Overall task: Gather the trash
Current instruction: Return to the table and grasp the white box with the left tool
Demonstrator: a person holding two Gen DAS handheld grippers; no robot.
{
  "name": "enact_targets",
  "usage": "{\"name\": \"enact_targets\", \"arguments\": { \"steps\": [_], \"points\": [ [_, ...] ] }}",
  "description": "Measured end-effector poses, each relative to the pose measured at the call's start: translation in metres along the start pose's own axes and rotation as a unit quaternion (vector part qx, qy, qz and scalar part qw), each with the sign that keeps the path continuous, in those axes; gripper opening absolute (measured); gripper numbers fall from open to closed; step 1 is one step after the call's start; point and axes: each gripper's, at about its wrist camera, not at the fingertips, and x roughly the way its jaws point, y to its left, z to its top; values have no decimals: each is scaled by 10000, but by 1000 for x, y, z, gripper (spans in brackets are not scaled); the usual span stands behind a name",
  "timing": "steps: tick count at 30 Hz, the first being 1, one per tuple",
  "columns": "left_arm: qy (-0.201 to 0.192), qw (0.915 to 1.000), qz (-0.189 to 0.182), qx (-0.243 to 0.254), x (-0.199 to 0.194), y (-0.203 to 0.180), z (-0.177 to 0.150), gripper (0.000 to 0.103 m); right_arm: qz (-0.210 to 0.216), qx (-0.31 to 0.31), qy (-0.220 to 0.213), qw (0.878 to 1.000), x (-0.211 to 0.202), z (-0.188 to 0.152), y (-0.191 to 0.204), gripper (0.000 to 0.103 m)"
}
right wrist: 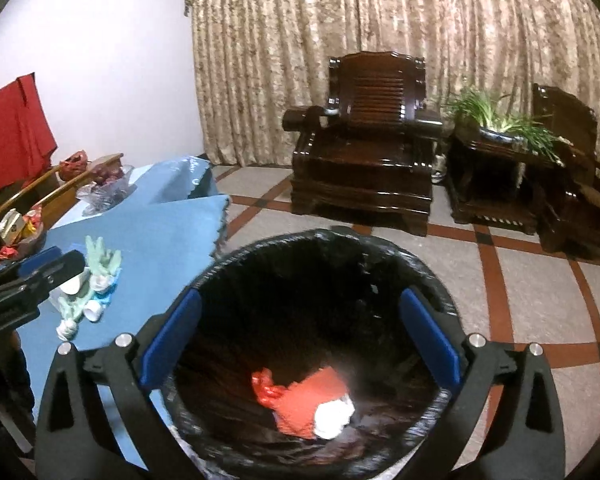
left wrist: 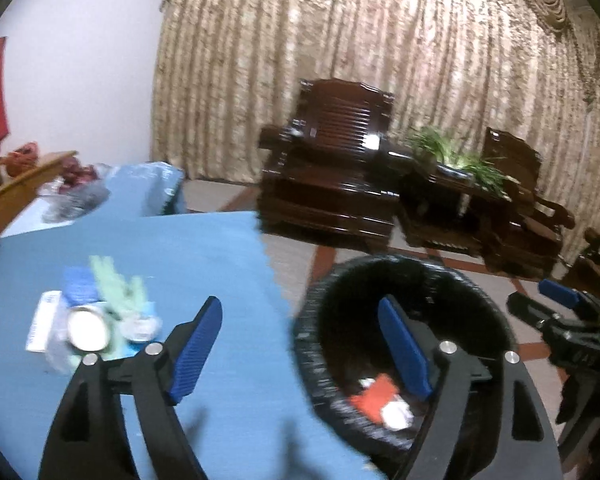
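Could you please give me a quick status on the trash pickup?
Left gripper open, empty. Right gripper open over bin. Red and white scraps binned. Wrapper pile on table. Nothing blocking.

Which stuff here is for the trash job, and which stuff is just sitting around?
For the job:
- bin lined with a black bag
- red and white scraps in it
- trash pile on the blue table
- left gripper, right gripper, both open

Just there:
- wooden armchair
- potted plant
- curtain
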Motion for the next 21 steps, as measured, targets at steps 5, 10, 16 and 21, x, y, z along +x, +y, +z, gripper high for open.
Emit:
{"name": "enact_targets", "arguments": {
  "steps": [5,10,16,21],
  "points": [
    [-103,9983,533,-188,-23,40,-6,86,328,-85,-6,9994,8,5,36,97],
    [-155,9932,1114,-309,-45,85,-17,89,717,-400,36,9966,20,7,82,97],
    [-146,9862,1551,-556,-60,131,-27,89,1175,-650,98,9909,36,13,134,97],
    [-129,9824,1732,-689,-66,157,-31,89,1439,-815,105,9862,49,18,172,97]
  ]
}}
